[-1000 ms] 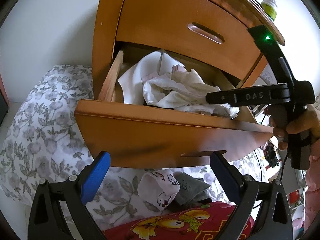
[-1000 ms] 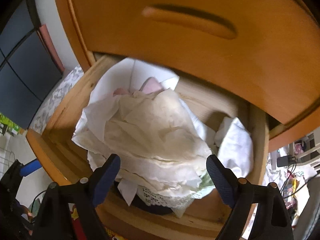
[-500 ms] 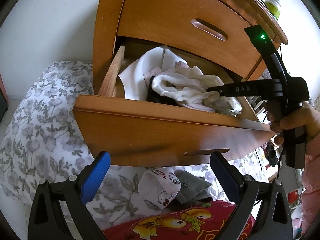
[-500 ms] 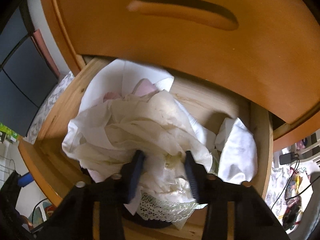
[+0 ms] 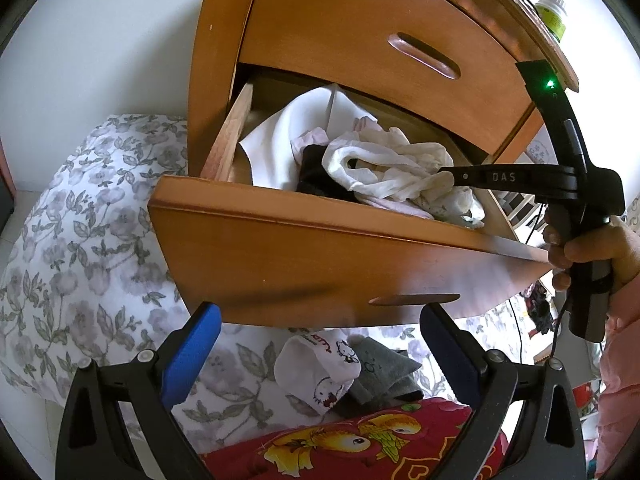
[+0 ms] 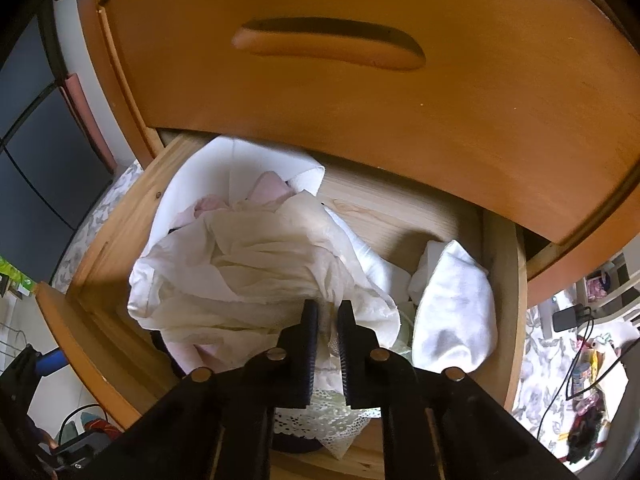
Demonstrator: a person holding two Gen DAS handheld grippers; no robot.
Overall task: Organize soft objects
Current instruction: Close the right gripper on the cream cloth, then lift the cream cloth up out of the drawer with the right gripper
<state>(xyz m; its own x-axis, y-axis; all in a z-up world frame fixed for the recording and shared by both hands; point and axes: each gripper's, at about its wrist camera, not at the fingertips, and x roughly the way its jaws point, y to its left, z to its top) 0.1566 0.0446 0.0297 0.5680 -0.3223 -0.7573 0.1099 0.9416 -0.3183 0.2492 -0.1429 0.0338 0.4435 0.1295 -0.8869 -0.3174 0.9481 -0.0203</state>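
Inside the pulled-out lower drawer (image 6: 500,280) of a wooden nightstand (image 5: 216,60), the right gripper (image 6: 327,320) has its two jaws pinched together on a fold of a cream garment (image 6: 256,264), which lies heaped over the middle and front of the drawer. One white sock (image 6: 452,312) sits apart by the drawer's right wall, and a white liner (image 6: 208,184) stands at the back left corner with something pink (image 6: 270,188) tucked against it, perhaps another garment. A dark piece (image 5: 316,172) shows under the heap near the drawer's front edge. One upper drawer (image 5: 360,32) above stays shut.

Below the drawer front, the left gripper (image 5: 320,344) hangs with its two blue-padded jaws wide apart, holding nothing. Between them on a floral bedcover (image 5: 80,220) lie two more socks, one white cartoon-cat sock (image 5: 320,368) and one grey sock (image 5: 384,368), touching each other beside a red printed quilt (image 5: 360,440). One green-labelled bottle (image 5: 552,12) stands at the nightstand top's right edge.
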